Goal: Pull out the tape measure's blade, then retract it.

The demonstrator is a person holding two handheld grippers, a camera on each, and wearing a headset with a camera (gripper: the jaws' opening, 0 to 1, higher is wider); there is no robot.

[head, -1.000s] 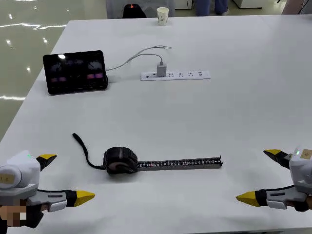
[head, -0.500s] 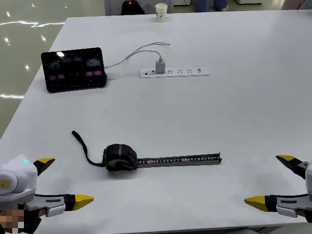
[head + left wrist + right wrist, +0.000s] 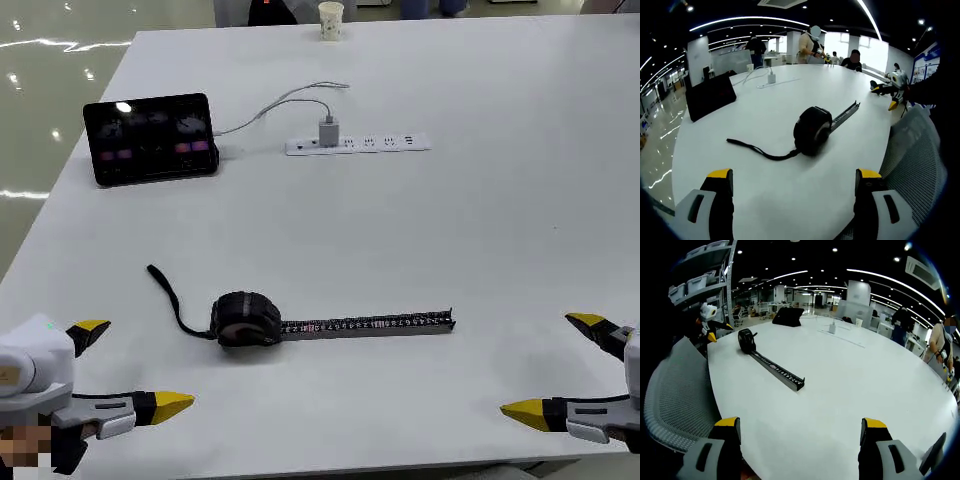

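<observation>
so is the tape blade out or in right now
Out: the blade lies extended along the table from the tape measure's case, hook end free.

This is looking like a large open-plan office or lab hall: long light strips (image 3: 900, 279) are running across a dark ceiling, a glossy floor (image 3: 45, 100) is reflecting the lamps, and shelves with grey bins (image 3: 702, 260) are standing at one side. Several people (image 3: 807, 47) are standing in the background. A big white table (image 3: 500, 220) is carrying a power strip (image 3: 357, 144), a dark tablet (image 3: 152, 139) and a paper cup (image 3: 331, 19), and a grey mesh chair (image 3: 672, 395) is standing at its edge.
</observation>
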